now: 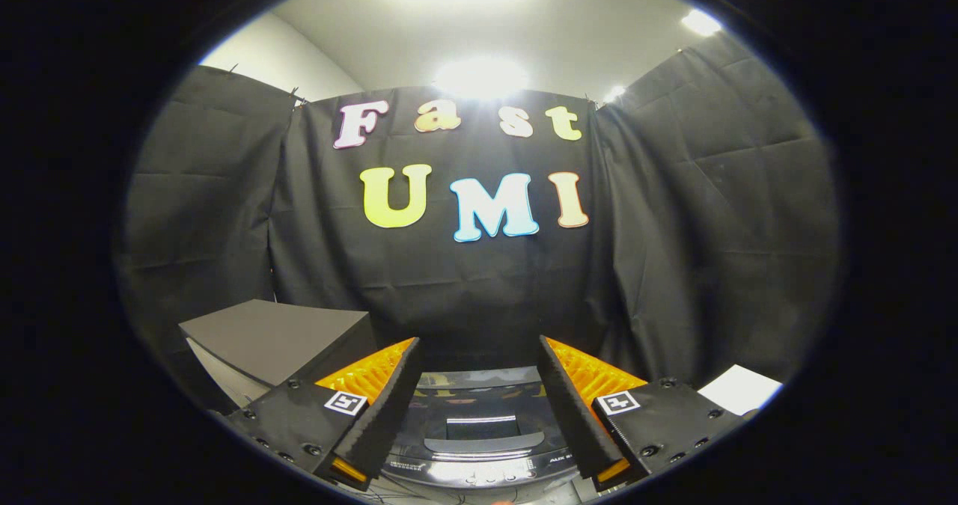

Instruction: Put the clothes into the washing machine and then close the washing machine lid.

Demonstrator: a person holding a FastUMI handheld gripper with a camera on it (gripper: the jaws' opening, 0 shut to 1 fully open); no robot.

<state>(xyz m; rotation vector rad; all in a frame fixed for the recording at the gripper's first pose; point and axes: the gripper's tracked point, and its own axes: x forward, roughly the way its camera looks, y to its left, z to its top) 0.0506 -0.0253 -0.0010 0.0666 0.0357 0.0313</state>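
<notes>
Down between and just below the wide-open, empty gripper (479, 408) sits the dark glossy top-loading washing machine (479, 445), lid looking shut, its handle recess running left-right, so I'd guess the next move goes downward

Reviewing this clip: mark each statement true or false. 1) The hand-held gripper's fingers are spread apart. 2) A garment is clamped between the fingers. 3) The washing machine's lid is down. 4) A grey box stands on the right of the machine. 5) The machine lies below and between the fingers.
1) True: the hand-held gripper is open, with a wide gap between its fingers.
2) False: nothing is held; only the washing machine shows through the gap.
3) True: its dark glossy lid appears to lie flat and closed.
4) False: the grey box stands on the machine's left.
5) True.
</notes>
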